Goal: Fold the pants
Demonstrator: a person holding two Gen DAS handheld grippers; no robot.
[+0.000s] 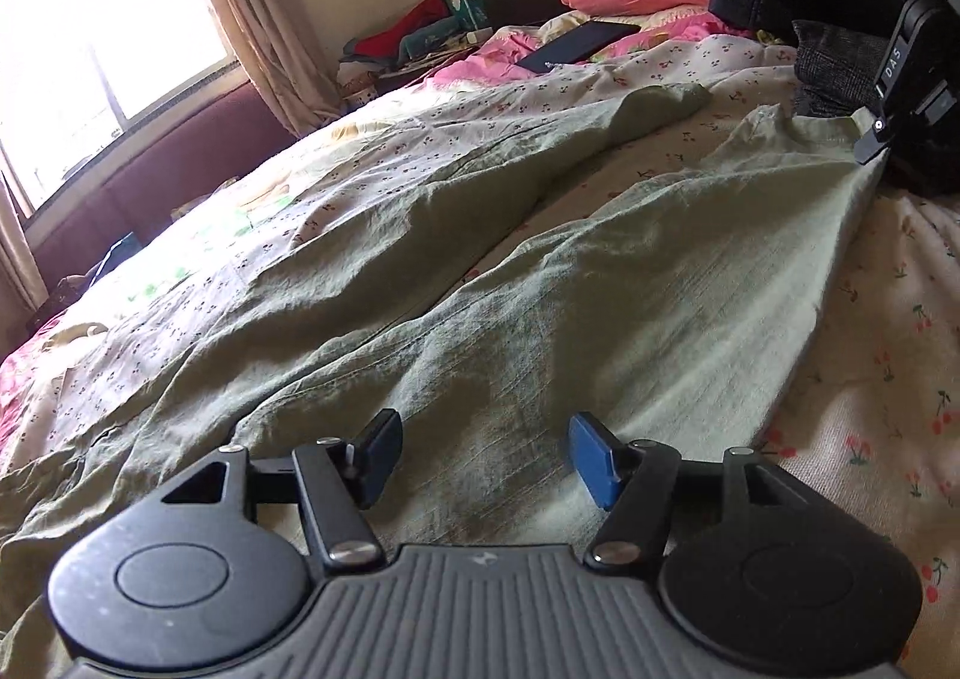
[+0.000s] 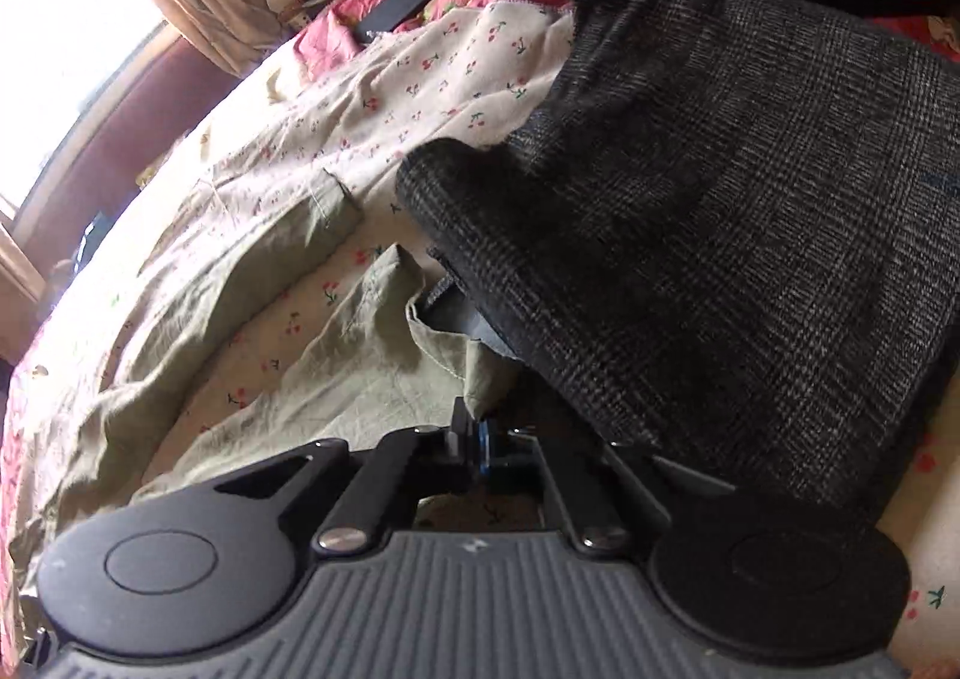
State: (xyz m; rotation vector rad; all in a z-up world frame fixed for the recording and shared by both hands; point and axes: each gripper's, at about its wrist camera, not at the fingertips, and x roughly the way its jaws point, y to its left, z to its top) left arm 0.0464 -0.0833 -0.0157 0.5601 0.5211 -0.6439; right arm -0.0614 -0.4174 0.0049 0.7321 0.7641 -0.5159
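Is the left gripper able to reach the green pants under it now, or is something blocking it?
Probably yes. The left gripper hangs open directly over the green pants, with only bare cloth between its fingers and nothing lying across it.

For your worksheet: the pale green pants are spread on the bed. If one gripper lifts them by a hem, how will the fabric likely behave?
The pants will probably drape and sag, since the thin cloth already lies in soft wrinkles. They look light: the right gripper is shut on just a hem corner. The loose legs may trail across the bedsheet rather than rise together.
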